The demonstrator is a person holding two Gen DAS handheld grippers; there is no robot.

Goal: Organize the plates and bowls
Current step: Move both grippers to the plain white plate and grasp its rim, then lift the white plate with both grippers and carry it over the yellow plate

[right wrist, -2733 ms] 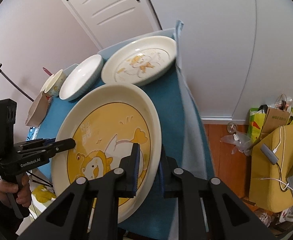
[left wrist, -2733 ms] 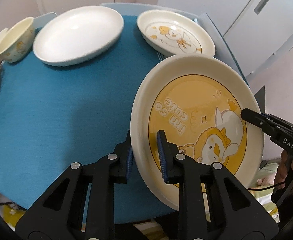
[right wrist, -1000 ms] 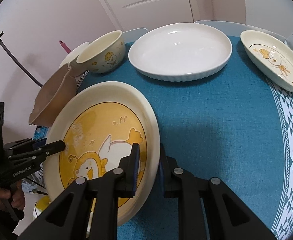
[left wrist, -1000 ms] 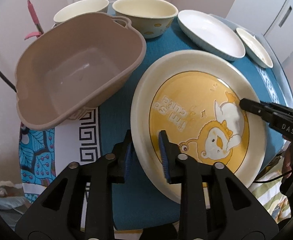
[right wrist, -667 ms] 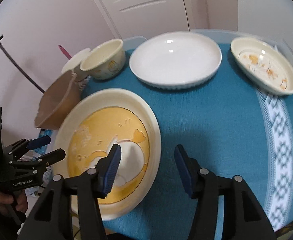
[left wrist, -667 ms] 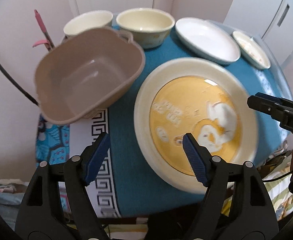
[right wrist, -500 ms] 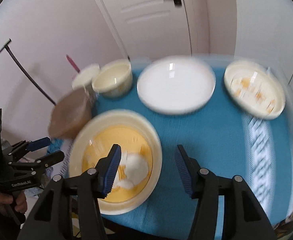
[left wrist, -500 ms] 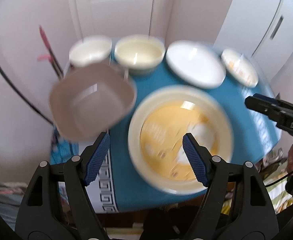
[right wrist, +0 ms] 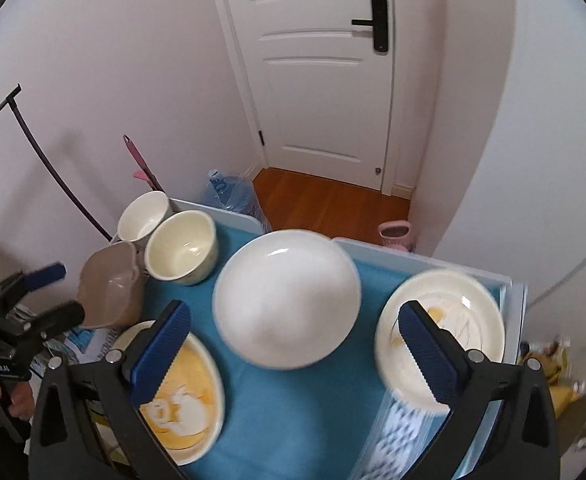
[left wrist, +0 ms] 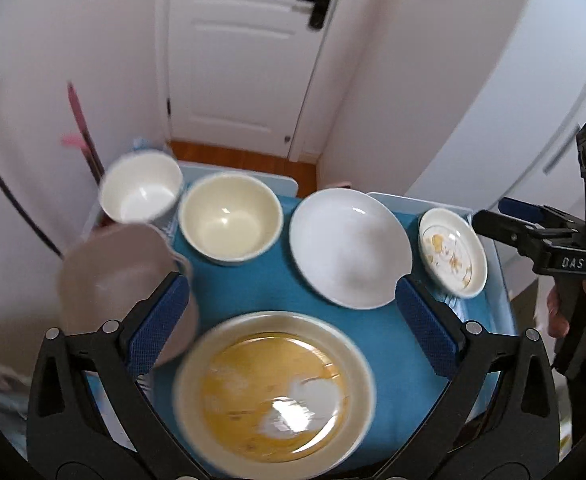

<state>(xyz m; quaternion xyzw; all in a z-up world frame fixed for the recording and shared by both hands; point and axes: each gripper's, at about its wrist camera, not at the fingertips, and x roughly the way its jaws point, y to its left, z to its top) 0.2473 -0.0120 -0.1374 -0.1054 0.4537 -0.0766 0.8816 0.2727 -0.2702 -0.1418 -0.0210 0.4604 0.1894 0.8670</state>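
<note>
Readable writing is scarce: "DAS" in pale letters on the black body of the right gripper (left wrist: 505, 224) as the left wrist view catches it; the left gripper (right wrist: 49, 288), seen from the right wrist view, carries a pale label too blurred to read with certainty.

Both claws have just been opening and now gape at full spread, holding nothing; their blue ribbed pads (left wrist: 159, 324) stand clear above the table, with no dish between them.

The large plate (left wrist: 273, 396) lies flat on the teal woven tablecloth (left wrist: 277, 284) at the near edge; glazed ceramic, round, a broad cream rim around a yellow centre with a white cartoon animal, its detail smeared by blur.

Beyond it sits a plain white shallow dish (left wrist: 349, 248), round and glossy; to its right a smaller cream plate (left wrist: 453, 258) with a yellow cartoon print.

At the far left stand a deep cream bowl (left wrist: 231, 222) and, just beside it, a white bowl (left wrist: 141, 188); a taupe plastic basin (left wrist: 121, 284) with a squared, rounded-corner form lies nearest the left edge.

Behind the table, a white panelled door (right wrist: 325, 64) with a black lever handle; wooden floor at its foot.
</note>
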